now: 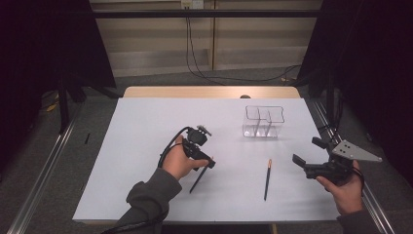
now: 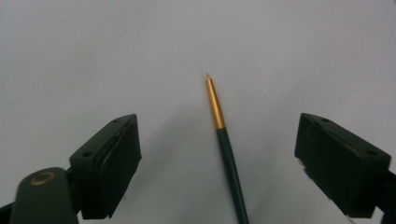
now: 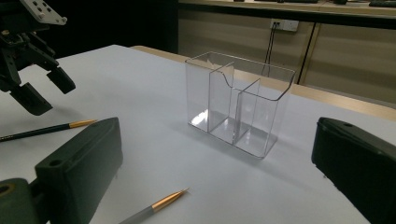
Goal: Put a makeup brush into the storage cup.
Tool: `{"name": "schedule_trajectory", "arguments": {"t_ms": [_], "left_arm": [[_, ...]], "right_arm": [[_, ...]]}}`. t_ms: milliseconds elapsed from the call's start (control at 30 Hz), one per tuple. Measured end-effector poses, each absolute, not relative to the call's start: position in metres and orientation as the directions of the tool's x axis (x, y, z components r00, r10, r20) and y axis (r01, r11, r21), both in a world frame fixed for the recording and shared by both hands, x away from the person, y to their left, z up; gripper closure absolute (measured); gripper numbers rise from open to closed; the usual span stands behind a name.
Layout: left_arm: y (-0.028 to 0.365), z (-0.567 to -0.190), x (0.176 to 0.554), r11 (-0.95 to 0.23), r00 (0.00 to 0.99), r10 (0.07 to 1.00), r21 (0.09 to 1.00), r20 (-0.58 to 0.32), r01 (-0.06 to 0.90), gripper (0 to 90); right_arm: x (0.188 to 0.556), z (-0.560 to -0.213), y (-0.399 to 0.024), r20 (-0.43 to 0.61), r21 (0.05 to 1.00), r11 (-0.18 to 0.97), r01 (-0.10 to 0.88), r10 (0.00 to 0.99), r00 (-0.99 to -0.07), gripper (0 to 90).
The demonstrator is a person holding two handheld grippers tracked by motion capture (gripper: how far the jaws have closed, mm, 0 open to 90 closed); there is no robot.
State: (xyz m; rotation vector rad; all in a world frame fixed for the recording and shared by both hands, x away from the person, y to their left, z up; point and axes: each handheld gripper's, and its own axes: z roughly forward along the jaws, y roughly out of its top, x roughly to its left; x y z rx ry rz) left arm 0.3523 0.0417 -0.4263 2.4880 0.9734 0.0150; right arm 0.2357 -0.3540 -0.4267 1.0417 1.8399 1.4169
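High view: left gripper [image 1: 207,165] hung over a brush [image 1: 198,180] lying flat on the table [image 1: 141,126], well toward the person's side of the clear holder [image 1: 263,123] and off to its left. Second brush [image 1: 267,178] lay below the holder, nearer its right end. Right gripper [image 1: 308,152] sat to the right of the holder, jaws apart, nothing between them.

Left gripper view: jaws stood wide on either side of the brush [image 2: 223,140], pads clear of it. Dark slim handle, gold ferrule, fine tip pointing away. Looked light, stiff and smooth, so likely to roll or slip; best taken across the dark handle just behind the ferrule, sparing the tip.

Right gripper view: jaws spread, empty, facing the holder [image 3: 240,105]. Second brush [image 3: 156,205] lay in front of the holder; the first [image 3: 46,129] left of it, under the left gripper [image 3: 42,91]. Bristles probably soft, too small to tell.
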Motion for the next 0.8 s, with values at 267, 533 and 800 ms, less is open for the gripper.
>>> {"name": "schedule_trajectory", "arguments": {"t_ms": [267,533,800], "left_arm": [[0.039,-0.430,0.353,-0.651,0.751,0.639,0.401,-0.169,0.644,23.3],[0.037,-0.436,0.354,-0.645,0.732,0.657,0.369,-0.180,0.669,33.2],[0.033,-0.438,0.355,-0.637,0.717,0.678,0.356,-0.163,0.683,44.5]], "right_arm": [[0.236,-0.427,-0.353,0.018,0.965,0.122,0.234,0.854,-0.520,1.6],[0.236,-0.427,-0.354,0.009,0.964,0.132,0.231,0.852,-0.524,1.6],[0.236,-0.427,-0.354,0.012,0.965,0.128,0.229,0.851,-0.525,1.6]]}}
